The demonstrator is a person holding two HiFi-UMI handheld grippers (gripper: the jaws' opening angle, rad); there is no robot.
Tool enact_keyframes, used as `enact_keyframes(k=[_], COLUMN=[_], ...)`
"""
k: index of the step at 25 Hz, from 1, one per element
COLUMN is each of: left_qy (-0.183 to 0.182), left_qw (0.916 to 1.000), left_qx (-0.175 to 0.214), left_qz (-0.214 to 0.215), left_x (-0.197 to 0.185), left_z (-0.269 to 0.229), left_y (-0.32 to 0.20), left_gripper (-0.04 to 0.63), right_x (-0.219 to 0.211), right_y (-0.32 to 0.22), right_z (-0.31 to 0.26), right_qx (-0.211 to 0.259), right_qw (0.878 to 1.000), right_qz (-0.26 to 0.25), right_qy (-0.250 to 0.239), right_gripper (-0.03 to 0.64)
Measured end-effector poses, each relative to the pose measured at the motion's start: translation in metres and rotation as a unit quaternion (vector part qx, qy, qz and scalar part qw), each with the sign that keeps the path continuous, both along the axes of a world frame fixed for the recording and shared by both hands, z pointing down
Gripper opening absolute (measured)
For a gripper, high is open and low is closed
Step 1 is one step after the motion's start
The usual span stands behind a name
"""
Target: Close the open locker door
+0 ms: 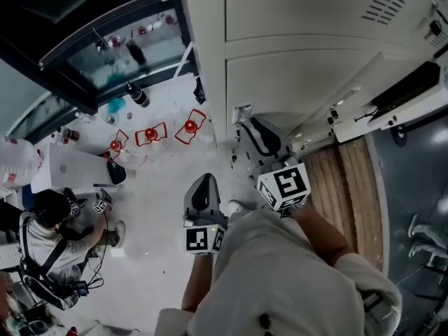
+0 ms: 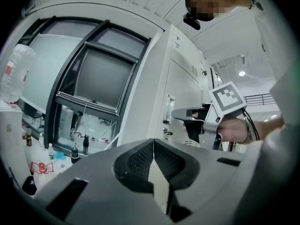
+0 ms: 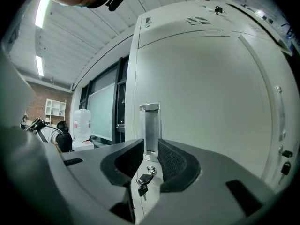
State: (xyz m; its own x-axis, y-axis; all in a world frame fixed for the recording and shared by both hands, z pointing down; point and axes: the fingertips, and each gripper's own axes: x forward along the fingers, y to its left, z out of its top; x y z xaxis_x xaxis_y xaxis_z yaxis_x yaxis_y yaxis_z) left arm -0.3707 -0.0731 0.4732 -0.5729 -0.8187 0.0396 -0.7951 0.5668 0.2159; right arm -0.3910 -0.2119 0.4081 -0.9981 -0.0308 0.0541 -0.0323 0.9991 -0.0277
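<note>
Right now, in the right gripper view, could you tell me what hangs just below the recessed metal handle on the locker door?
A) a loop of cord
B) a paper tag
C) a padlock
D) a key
D: a dark-headed key hangs from the lock directly under the handle on the locker door; there is no padlock, tag or cord.

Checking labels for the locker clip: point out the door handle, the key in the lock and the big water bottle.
door handle [image 3: 151,128], right gripper view, back of the metal recess
key [image 3: 145,178], right gripper view, its dark head
water bottle [image 3: 82,125], right gripper view, middle of its clear body
</note>
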Motion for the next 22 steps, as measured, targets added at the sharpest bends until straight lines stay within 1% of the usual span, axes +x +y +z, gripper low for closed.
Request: enact_keyframes(k=[3,5,7,11,14,16,18,22], left_qy=[0.001,0.003,0.001,-0.012,-0.015,-0.014,-0.015,-0.019], left_qw=[1.0000,0.9999,0.9998,0.9994,0.9994,0.9995,0.9995,0.9988], left_qx=[-0.001,-0.004,-0.006,-0.005,-0.004,-0.006,-0.009,-0.022], left_qz=[0.003,0.009,0.018,0.031,0.031,0.028,0.028,0.038], left_x=[0.004,0.011,0.021,0.040,0.053,0.062,0.073,0.107], left_z=[0.001,0.003,0.002,-0.006,-0.010,-0.009,-0.009,-0.010], left_y=[-0.005,-0.011,-0.019,-0.035,-0.041,-0.046,-0.052,-0.064], left_gripper=[0.009,0.009,0.009,0.009,0.009,0.009,0.009,0.009], right_x=[0.012,0.024,0.037,0.065,0.085,0.102,0.122,0.171], right_y=[-0.001,-0.003,-0.006,-0.011,-0.012,-0.015,-0.021,-0.040], right_z=[0.000,0.001,0.004,0.013,0.023,0.029,0.034,0.046], right_qx=[-0.004,-0.004,-0.007,-0.020,-0.028,-0.026,-0.036,-0.049], right_qw=[1.000,1.000,1.000,0.999,0.998,0.997,0.996,0.996], right_qz=[-0.014,-0.018,-0.019,-0.033,-0.050,-0.064,-0.076,-0.069], right_qy=[-0.005,-0.005,-0.002,0.006,0.019,0.027,0.029,0.039], right_gripper=[0.091,0.057,0.042,0.031,0.028,0.028,0.028,0.028])
